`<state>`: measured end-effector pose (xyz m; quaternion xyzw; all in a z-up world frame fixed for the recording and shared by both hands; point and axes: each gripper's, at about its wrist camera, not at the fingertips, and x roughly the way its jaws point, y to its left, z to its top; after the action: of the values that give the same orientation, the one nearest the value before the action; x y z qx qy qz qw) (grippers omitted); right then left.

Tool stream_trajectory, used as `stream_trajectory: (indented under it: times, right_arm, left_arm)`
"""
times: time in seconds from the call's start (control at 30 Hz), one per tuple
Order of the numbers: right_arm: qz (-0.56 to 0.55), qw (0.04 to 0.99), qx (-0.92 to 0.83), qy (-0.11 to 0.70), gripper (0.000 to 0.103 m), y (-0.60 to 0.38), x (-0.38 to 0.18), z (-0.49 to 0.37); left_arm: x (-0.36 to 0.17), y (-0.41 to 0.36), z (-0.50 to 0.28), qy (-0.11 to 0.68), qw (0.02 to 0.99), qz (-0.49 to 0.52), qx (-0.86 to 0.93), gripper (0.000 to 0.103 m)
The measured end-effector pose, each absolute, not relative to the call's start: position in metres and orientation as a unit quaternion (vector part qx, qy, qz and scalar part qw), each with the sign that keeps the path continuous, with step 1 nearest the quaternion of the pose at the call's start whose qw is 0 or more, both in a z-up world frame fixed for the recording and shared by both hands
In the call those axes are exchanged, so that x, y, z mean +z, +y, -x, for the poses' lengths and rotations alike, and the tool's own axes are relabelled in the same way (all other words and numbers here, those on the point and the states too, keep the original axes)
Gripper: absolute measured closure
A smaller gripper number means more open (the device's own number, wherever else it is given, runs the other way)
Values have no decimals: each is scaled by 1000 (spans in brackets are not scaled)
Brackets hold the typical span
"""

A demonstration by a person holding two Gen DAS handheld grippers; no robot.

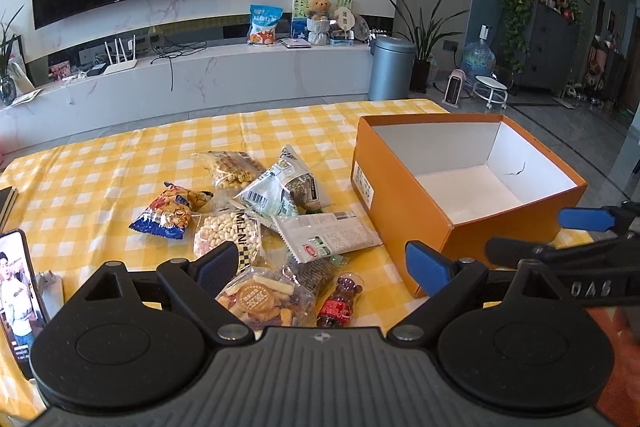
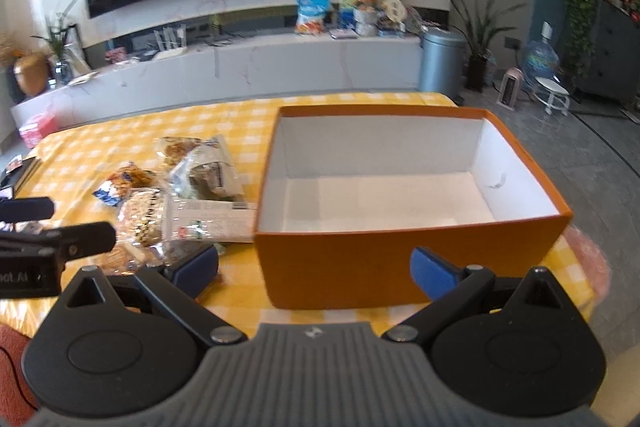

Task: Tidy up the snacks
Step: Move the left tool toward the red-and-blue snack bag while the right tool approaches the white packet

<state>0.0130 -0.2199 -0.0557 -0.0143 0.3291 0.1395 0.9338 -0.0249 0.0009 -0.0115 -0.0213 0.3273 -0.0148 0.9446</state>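
Orange box (image 2: 412, 259) bare inside, snack packets (image 1: 264, 211) beside, both tools spread

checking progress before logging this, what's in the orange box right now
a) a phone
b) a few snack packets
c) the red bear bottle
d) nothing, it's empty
d: both wrist views show only the bare white floor of the orange box, while the snack packets and the red bear bottle all lie on the checked tablecloth beside it.
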Motion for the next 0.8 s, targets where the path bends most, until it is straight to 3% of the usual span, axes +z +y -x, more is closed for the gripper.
stream_trajectory:
  times: [0.2,0.33,0.53,0.8]
  right_arm:
    - [35,924,178,336,3,-198,-69,-10]
    - [32,919,204,337,3,-185,-77,-7]
    - [18,913,241,328,3,-162,-82,-6]
    - [18,912,249,326,3,-128,-84,-17]
  left_arm:
    - [-23,22,29,311,950,31,-23,0]
    - [-35,34,35,282,959,9,-24,14]
    - [-63,69,43,215,971,-107,-5,15]
    - [-92,136,32,239,955,-175,-20,15]
